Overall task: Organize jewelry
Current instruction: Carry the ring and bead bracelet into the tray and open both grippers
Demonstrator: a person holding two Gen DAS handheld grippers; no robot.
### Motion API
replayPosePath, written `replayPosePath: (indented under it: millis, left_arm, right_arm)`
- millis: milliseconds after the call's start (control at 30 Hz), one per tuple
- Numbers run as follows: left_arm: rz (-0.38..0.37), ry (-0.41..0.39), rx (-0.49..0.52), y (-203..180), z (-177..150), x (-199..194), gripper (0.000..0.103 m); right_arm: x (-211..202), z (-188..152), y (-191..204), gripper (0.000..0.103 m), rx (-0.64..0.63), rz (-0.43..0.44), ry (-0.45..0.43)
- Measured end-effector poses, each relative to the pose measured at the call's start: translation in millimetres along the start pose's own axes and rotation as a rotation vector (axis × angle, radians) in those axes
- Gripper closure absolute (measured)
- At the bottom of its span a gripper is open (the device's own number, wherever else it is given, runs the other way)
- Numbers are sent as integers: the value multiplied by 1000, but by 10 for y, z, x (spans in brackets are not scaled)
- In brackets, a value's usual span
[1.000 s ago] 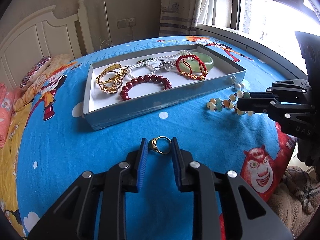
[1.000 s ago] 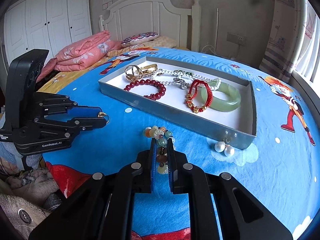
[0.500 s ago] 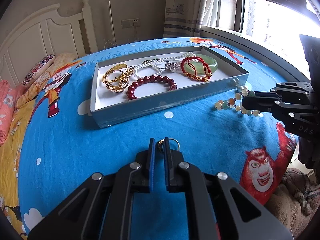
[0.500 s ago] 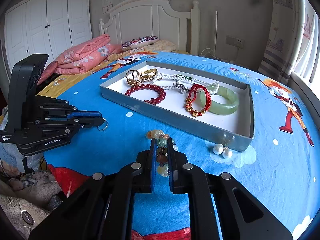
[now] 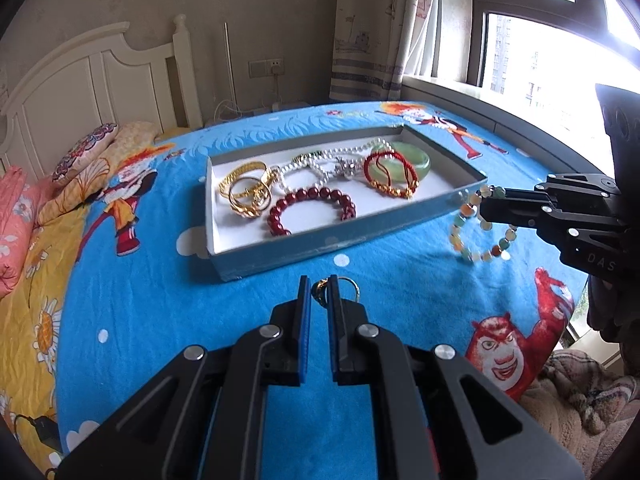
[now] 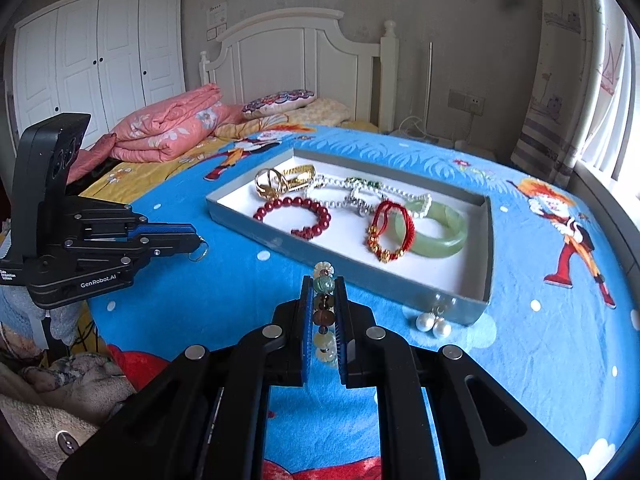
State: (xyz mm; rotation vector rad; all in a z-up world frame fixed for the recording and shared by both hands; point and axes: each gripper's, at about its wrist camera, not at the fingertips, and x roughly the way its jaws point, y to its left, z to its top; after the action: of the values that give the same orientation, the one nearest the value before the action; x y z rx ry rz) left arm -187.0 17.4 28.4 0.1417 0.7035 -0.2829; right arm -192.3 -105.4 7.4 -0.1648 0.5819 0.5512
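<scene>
lifted since earlier: left hand-held gripper (image 5: 319,286) clamps gold ring (image 5: 320,289), right hand-held gripper (image 6: 323,285) clamps beaded bracelet (image 6: 324,312).

My left tongs (image 5: 319,292) are matt black plastic with ribbed blue rubbery pads and bright metal screw heads; between them sits a shiny gold metal ring (image 5: 322,289); my right tongs (image 6: 324,292), of the same finish, pinch a bracelet of glossy, polished stone-like beads (image 6: 323,284); the tray (image 6: 486,248) looks like matt cardboard, white inside, grey-blue outside; in it lie a smooth, glassy green bangle (image 6: 440,240), lustrous dark red beads (image 6: 304,208), gleaming gold bangles (image 6: 280,180) and a woven red cord bracelet (image 6: 390,228); the bed cover (image 6: 540,360) is soft, slightly fuzzy printed cloth; two pearly earrings (image 6: 432,324) shine beside the tray.
</scene>
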Motion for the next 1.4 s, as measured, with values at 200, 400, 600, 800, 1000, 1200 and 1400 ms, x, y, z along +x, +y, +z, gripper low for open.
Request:
replayPosePath:
  millis: [200,400,600,800,1000,1200,1400]
  left_arm:
    - [14,-22,35,3,257,-3,95]
    - [-9,-29,29,10,596,194,95]
    - [3,12,29,-6,875,561,95]
    - [33,62,40,18,981,889,95]
    - [29,110,60,12,875,1017,95]
    - [41,174,49,41,763,1203,95]
    - [34,169,30,84,754,1191,62]
  right_arm:
    - [-9,291,-80,92,-18,-31,-44]
    - [101,609,-155,92,-29,-47,-65]
    - [433,796,-206,92,-6,-14,-20]
    - [724,748,-110,92,2,14,36]
    - [785,680,-170,92,24,-12,49]
    - [840,678,-264,92,47,-5,60]
    - [943,649,-252,92,62,29,95]
